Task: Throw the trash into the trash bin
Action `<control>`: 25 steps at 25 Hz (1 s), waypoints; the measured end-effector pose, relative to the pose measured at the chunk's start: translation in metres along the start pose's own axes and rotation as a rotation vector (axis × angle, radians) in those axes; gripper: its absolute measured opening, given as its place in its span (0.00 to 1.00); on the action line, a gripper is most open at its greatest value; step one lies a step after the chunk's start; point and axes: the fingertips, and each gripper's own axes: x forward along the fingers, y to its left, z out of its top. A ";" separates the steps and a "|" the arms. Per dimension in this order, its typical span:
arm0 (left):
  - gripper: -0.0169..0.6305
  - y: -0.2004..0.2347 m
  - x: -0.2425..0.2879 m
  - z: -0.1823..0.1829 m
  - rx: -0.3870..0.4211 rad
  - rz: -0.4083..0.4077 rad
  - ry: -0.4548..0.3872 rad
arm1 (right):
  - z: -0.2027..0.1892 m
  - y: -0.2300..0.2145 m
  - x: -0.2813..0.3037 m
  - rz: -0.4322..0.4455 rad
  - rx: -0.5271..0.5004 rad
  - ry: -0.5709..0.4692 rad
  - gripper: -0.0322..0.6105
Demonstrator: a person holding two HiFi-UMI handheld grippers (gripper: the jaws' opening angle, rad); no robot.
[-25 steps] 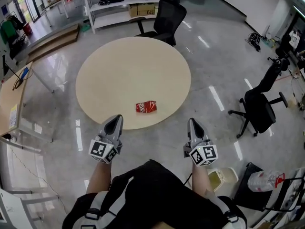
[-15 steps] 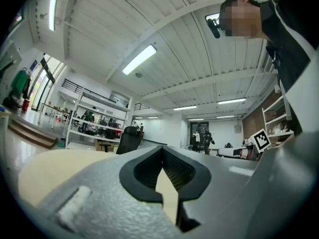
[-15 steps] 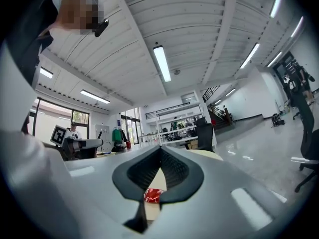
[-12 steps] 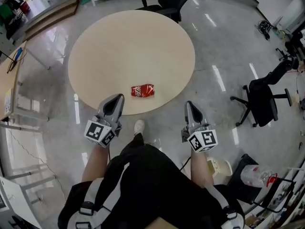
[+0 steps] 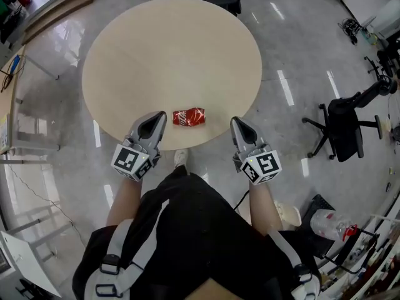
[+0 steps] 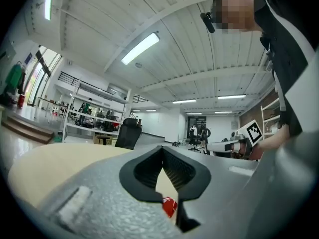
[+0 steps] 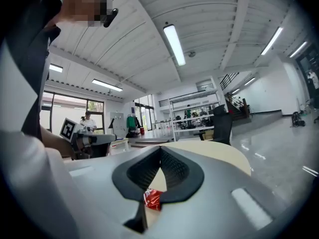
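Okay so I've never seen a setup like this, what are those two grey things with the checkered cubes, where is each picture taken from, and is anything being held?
There is no robot here. A person holds a two-jaw gripper in each hand, and each gripper has a marker cube on its back. The top-down picture comes from a camera on the person's head. It shows the left gripper and the right gripper at the near edge of a round table. The other two pictures come from cameras riding on the grippers, looking along their jaws. One crushed red can lies on the table, between the two grippers' tips. Both grippers have their jaws together and hold nothing, and the can is untouched.
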 end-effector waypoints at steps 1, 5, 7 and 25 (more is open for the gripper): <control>0.03 0.002 0.002 -0.001 -0.004 -0.004 0.004 | -0.003 0.003 0.009 0.025 -0.009 0.019 0.06; 0.03 0.014 0.005 -0.003 -0.028 0.006 0.022 | -0.022 0.015 0.048 0.106 -0.053 0.107 0.07; 0.03 0.024 0.002 -0.006 -0.038 0.024 0.021 | -0.037 0.027 0.066 0.167 -0.066 0.166 0.17; 0.03 0.068 -0.035 -0.036 -0.155 0.204 0.022 | -0.188 0.092 0.145 0.632 -0.522 0.708 0.56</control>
